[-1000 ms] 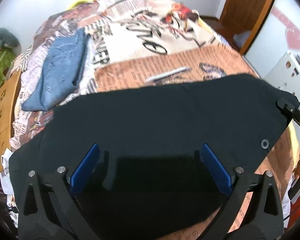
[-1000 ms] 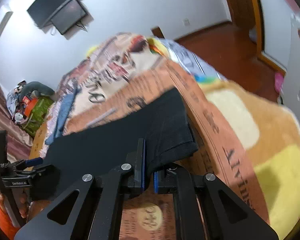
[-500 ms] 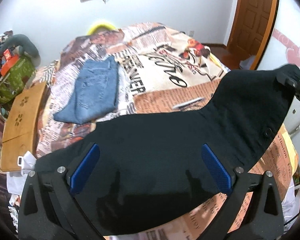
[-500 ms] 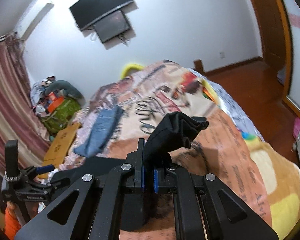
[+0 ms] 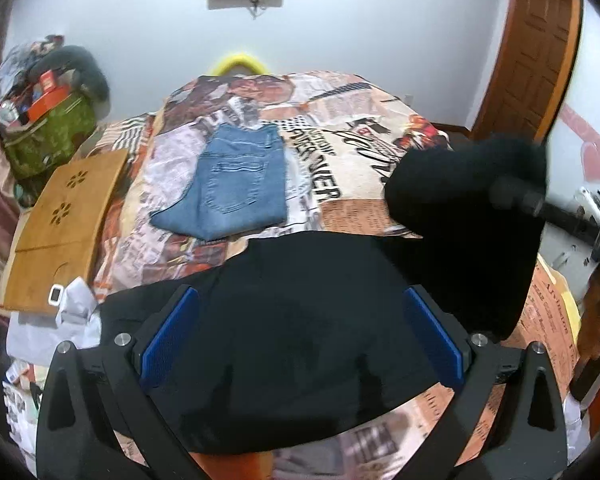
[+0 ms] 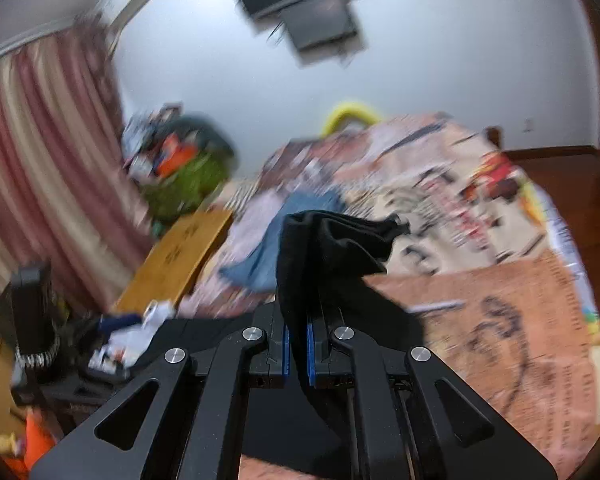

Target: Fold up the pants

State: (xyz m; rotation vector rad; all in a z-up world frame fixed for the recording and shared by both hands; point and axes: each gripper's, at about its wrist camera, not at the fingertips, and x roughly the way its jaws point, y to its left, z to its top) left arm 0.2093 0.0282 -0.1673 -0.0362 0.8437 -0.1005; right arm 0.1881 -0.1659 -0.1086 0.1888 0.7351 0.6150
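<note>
Fold underway: black pants (image 5: 300, 344) end lifted at 3 o'clock, pinched in right gripper (image 6: 296, 354); left gripper (image 5: 300, 336) agape, empty. Laying over, smoothing left.

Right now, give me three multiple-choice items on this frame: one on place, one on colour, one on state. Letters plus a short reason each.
1. Where do the jeans lie?
A. On the floor
B. On the bed, beyond the black pants
C. On the wooden board

2. What colour are the pads of the left tongs?
A. Blue
B. Red
C. White

3. How do the right tongs stand?
A. Wide open, holding nothing
B. Shut on the jeans
C. Shut on the black pants

Answers: 1 B, the folded jeans rest flat on the printed cover, past the black pants. 2 A, both pads show blue in the left wrist view. 3 C, black fabric rises from between the closed pads in the right wrist view.
</note>
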